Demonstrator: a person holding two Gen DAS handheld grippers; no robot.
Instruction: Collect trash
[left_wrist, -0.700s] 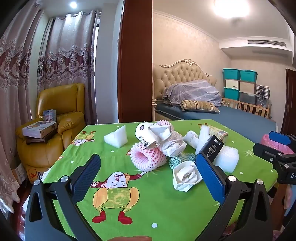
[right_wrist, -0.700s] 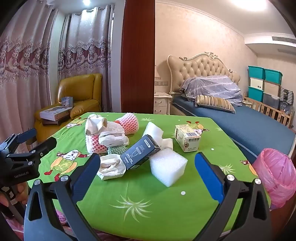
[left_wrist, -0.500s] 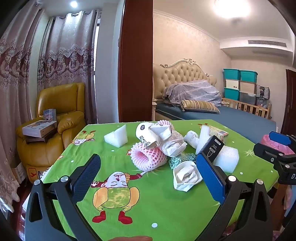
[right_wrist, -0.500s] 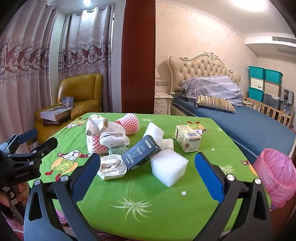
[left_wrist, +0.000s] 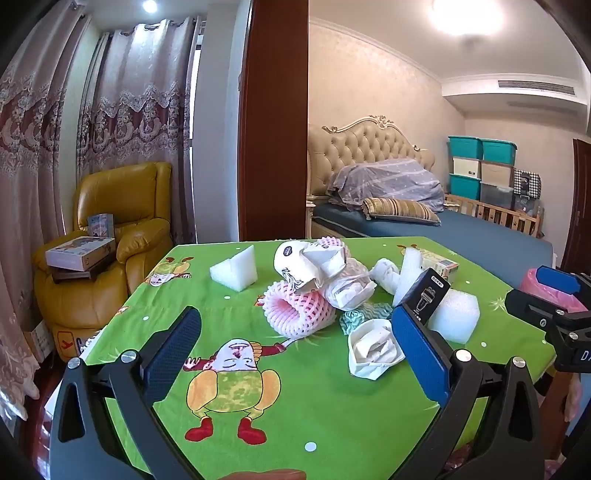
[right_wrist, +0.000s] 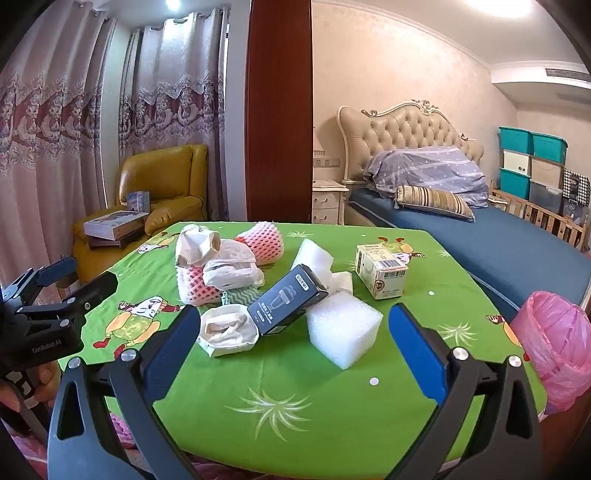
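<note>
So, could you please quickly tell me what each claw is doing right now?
Left claw: open, holding nothing, above the green table.
Right claw: open, holding nothing, facing the white foam block.

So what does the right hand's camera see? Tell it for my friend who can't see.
The open right gripper faces a green table piled with trash: a white foam block, a black box and a pink foam net. A pink trash bag waits at the right edge.
</note>
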